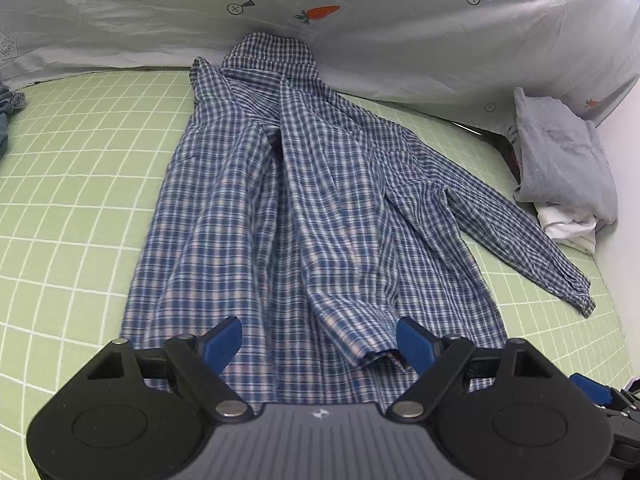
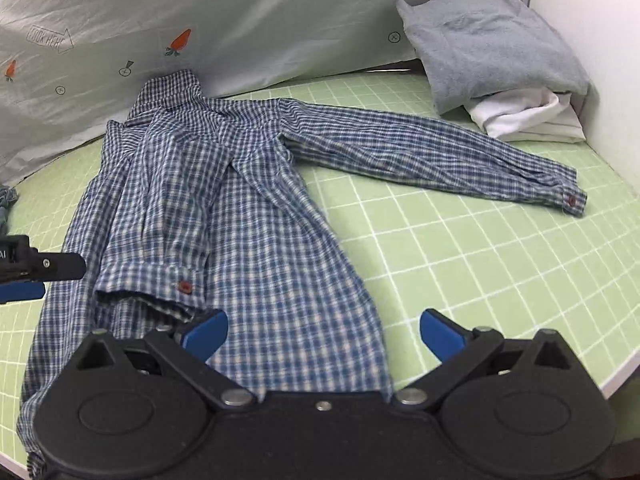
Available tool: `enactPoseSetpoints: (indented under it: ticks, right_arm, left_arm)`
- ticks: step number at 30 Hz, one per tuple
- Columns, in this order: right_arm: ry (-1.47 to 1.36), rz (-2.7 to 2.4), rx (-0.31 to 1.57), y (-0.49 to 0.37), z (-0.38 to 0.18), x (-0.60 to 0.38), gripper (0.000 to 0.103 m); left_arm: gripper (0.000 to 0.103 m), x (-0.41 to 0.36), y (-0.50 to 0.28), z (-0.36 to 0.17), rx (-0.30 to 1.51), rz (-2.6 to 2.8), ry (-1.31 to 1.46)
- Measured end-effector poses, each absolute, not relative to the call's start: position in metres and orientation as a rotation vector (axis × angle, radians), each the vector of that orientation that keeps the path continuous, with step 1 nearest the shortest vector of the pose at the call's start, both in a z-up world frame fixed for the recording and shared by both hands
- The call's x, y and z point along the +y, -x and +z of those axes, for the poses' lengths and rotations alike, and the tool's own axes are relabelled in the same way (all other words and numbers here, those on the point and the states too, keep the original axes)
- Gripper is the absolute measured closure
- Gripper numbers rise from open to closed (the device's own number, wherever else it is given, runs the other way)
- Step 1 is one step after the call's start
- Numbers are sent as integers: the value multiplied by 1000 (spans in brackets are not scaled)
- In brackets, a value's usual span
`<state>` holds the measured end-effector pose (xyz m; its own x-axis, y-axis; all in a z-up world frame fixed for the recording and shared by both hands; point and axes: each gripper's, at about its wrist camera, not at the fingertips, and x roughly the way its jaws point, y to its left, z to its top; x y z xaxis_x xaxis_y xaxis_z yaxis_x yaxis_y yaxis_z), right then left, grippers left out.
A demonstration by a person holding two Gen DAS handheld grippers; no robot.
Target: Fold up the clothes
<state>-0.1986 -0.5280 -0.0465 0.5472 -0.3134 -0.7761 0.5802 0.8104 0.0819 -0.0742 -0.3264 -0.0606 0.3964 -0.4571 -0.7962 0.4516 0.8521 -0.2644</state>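
A blue-and-white plaid shirt lies flat on the green grid sheet, collar toward the far quilt. Its left sleeve is folded across the body, cuff near the hem. Its right sleeve stretches out to the right, cuff on the sheet. My left gripper is open and empty, just above the hem beside the folded cuff. My right gripper is open and empty over the shirt's lower right hem. The left gripper also shows at the left edge of the right wrist view.
A pale quilt with carrot prints lies along the far side. A folded grey towel on white cloth sits at the far right by the wall. Denim cloth is at the far left. The bed edge is near right.
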Motion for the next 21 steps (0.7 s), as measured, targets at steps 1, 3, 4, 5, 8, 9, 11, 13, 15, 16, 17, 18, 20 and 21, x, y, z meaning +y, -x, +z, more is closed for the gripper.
enactPoseSetpoints:
  ticks: [1, 3, 4, 5, 8, 9, 11, 13, 15, 16, 17, 18, 20, 21]
  right_arm:
    - [-343, -529, 840, 198, -47, -535, 0]
    - [-328, -504, 847, 197, -48, -550, 0]
    - [-319, -495, 854, 199, -49, -555, 0]
    - [-311, -488, 861, 200, -51, -560, 0]
    - [-315, -474, 876, 207, -55, -575, 0]
    - [-317, -469, 883, 208, -57, -578, 0]
    - [-322, -458, 897, 211, -60, -585, 0]
    - [-327, -456, 902, 214, -61, -589, 0]
    - [-334, -451, 901, 214, -62, -591, 0]
    - [-337, -447, 899, 213, -61, -592, 0]
    - [-336, -442, 899, 212, -61, -591, 0]
    - [-335, -437, 899, 210, -62, -591, 0]
    - [-335, -425, 898, 207, -63, -588, 0]
    - [-335, -417, 898, 205, -63, -585, 0]
  left_arm:
    - [23, -332, 77, -63, 1011, -573, 5]
    - [31, -344, 80, -70, 1033, -552, 10]
    - [36, -350, 80, -73, 1050, -541, 17]
    - [44, -355, 81, -77, 1066, -530, 24]
    - [55, -366, 80, -83, 1098, -510, 33]
    - [59, -370, 80, -85, 1104, -500, 33]
    - [90, -372, 80, -89, 1121, -485, 39]
    - [96, -370, 81, -89, 1126, -468, 59]
    - [98, -367, 84, -86, 1111, -476, 79]
    - [98, -365, 85, -83, 1103, -479, 82]
    - [98, -364, 87, -81, 1096, -481, 84]
    - [98, -363, 88, -79, 1088, -483, 85]
    - [98, -356, 92, -74, 1079, -489, 100]
    - [98, -352, 94, -71, 1077, -491, 108]
